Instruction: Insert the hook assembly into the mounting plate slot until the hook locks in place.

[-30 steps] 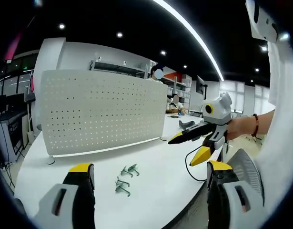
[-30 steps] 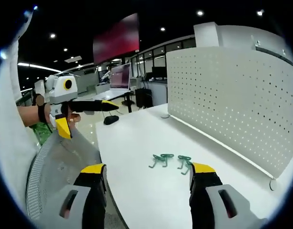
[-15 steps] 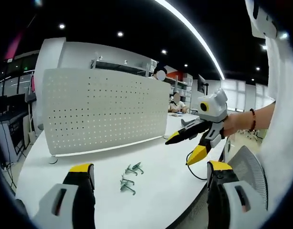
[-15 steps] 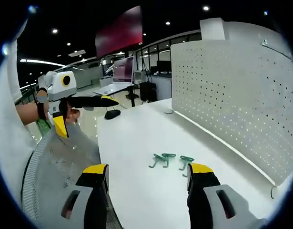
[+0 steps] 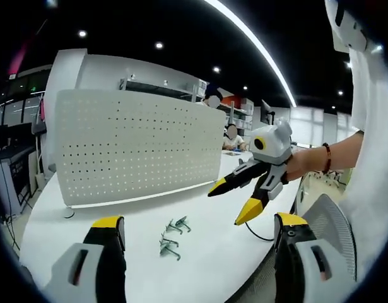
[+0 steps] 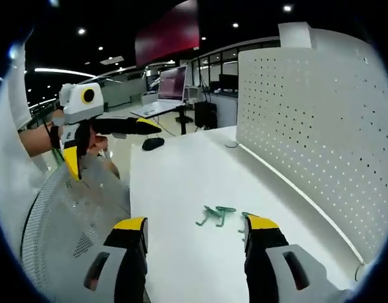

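Several small green hooks (image 5: 171, 236) lie on the white table (image 5: 212, 265), in front of a white perforated mounting plate (image 5: 137, 148) that stands upright. My left gripper (image 5: 199, 221) is open, its yellow-tipped jaws framing the hooks from a distance. My right gripper (image 5: 231, 202) reaches in from the right, held by a hand, jaws spread wide and empty above the table. In the right gripper view the hooks (image 6: 215, 215) lie just beyond my open right gripper (image 6: 195, 223), one partly behind the right jaw. The plate (image 6: 313, 126) stands at the right. The left gripper (image 6: 111, 146) hovers open at the left.
A black cable (image 5: 255, 230) loops near the table's edge. A mesh chair back (image 6: 61, 233) stands beside the table. A black mouse (image 6: 153, 143) and a laptop (image 6: 170, 95) sit at the far end. People sit behind the plate in the left gripper view.
In the left gripper view the right gripper has come in leftward and lower, nearer the hooks. The hooks have not moved. Both grippers stay open.
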{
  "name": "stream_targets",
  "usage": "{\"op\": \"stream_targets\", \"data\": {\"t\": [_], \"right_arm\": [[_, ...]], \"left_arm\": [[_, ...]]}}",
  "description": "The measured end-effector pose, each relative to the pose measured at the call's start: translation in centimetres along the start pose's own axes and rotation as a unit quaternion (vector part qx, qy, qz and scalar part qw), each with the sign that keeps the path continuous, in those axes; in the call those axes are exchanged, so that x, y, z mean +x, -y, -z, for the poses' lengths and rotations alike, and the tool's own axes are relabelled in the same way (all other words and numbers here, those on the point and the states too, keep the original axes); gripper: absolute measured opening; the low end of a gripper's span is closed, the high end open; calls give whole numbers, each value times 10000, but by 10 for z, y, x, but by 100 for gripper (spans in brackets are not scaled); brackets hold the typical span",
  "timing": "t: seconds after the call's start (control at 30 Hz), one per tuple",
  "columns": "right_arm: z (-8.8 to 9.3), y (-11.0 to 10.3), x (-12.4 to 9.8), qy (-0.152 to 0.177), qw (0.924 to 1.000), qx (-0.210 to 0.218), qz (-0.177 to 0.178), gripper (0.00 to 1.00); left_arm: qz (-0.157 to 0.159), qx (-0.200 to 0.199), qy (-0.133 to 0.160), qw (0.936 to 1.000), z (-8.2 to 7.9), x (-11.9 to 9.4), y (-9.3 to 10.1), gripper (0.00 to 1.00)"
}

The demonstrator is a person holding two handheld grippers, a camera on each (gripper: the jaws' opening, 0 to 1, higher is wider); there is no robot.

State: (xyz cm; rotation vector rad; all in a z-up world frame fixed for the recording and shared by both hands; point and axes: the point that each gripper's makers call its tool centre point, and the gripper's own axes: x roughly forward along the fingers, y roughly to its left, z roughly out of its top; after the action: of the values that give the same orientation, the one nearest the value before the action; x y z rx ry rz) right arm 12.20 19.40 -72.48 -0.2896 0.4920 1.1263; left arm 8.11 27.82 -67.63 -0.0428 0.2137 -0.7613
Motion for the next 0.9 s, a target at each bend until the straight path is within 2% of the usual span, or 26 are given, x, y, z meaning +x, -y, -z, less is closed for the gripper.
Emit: {"op": "stream_targets", "data": {"t": [0.27, 0.63, 0.9], "right_arm": [[7, -4, 10, -138, 9998, -112, -135, 58], [11, -5, 27, -305, 9989, -172, -311, 56], [15, -6, 37, -402, 9976, -290, -489, 55]], "left_arm": [[43, -8, -35, 10000, 3, 1, 5, 100], [-42, -63, -28, 10000, 4, -1, 1, 100], [25, -58, -104, 9999, 7, 0, 4, 100]]}}
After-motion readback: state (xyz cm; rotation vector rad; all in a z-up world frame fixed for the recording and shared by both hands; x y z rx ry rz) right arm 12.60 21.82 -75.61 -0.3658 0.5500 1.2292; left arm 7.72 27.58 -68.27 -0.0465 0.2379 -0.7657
